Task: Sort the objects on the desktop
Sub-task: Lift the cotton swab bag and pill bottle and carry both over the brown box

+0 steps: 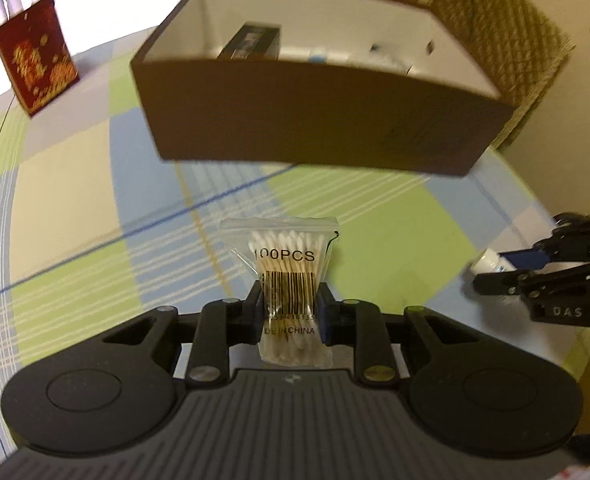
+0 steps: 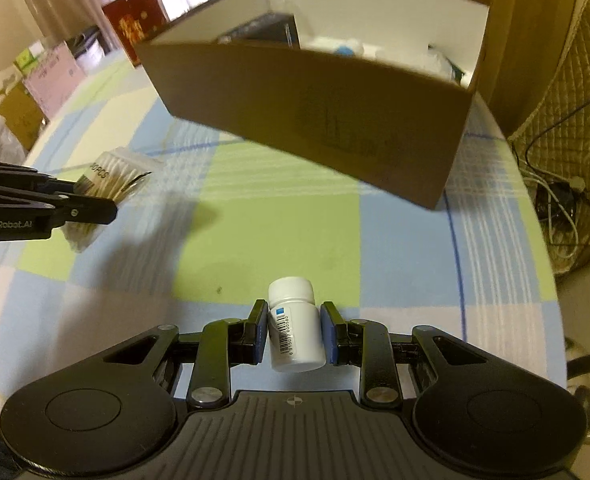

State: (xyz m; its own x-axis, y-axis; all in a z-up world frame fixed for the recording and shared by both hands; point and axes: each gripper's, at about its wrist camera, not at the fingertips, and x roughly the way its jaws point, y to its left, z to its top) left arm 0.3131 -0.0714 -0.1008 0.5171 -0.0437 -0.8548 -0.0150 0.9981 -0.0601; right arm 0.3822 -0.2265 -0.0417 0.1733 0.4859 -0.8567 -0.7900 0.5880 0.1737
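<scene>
My left gripper (image 1: pixel 290 312) clamps the swab bag (image 1: pixel 286 280), my right gripper (image 2: pixel 293 330) the white bottle (image 2: pixel 295 328), both above the table's (image 1: pixel 75 184) near edge; I clear the brown box's (image 1: pixel 315 116) front wall before releasing.

At the centre of the left wrist view we read "100PCS" on the bag of cotton swabs (image 1: pixel 285 280), above a barcode and a partly hidden "DE IN CHINA". At right, the right gripper (image 1: pixel 491 270) bears "DAS". At left of the right wrist view, the left gripper (image 2: pixel 111 210) reads "GenRobot.AI". The white bottle (image 2: pixel 295 328) carries a barcode whose digits we cannot read surely.
</scene>
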